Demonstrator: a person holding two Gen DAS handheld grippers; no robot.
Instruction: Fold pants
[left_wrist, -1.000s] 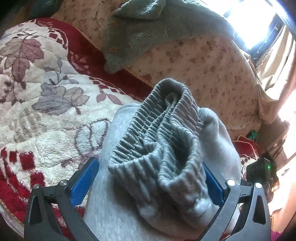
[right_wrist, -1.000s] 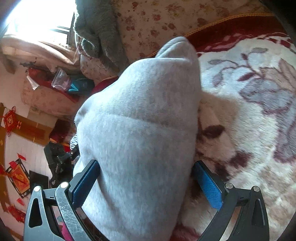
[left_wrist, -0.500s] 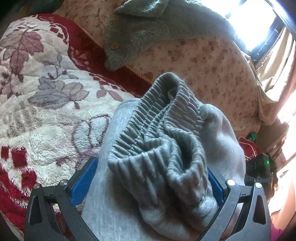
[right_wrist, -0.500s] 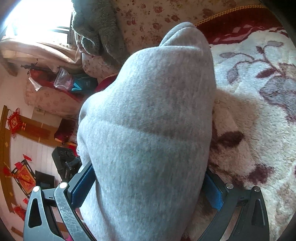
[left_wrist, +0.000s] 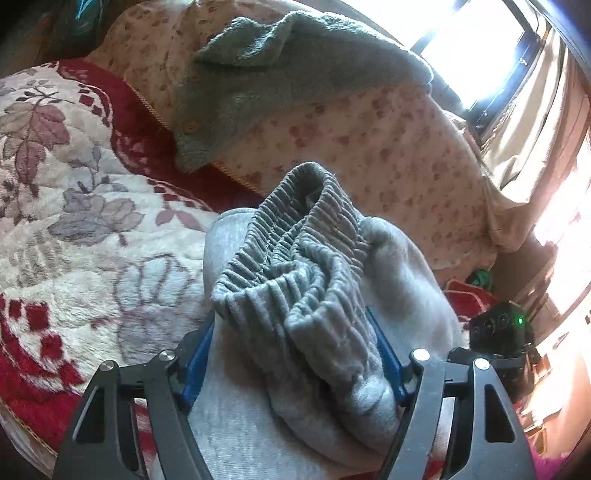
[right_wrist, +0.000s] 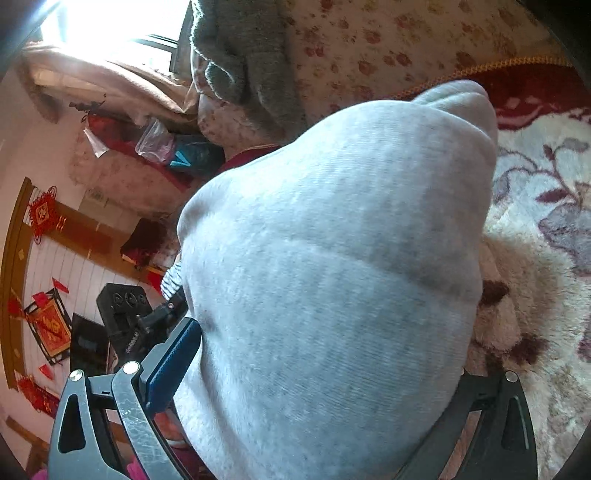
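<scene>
Fluffy floral blanket (left_wrist: 74, 229) in cream and red covers the bed, with folded grey pants (left_wrist: 295, 295) bundled on top.
Left gripper (left_wrist: 291, 350) has its blue pads (left_wrist: 197, 354) closing in around the ribbed waistband end. Right gripper (right_wrist: 321, 354) straddles the smooth folded end, its fingers spread wide on either side; can't tell if they actually squeeze it. Grey towel (left_wrist: 280, 81) lies on the flowered quilt (left_wrist: 369, 147) behind.

No text, label or brand can be read. The red knot ornament (right_wrist: 41, 213) and the red-and-gold framed hanging (right_wrist: 51, 328) on the wall each carry a gold character, too blurred to make out.
</scene>
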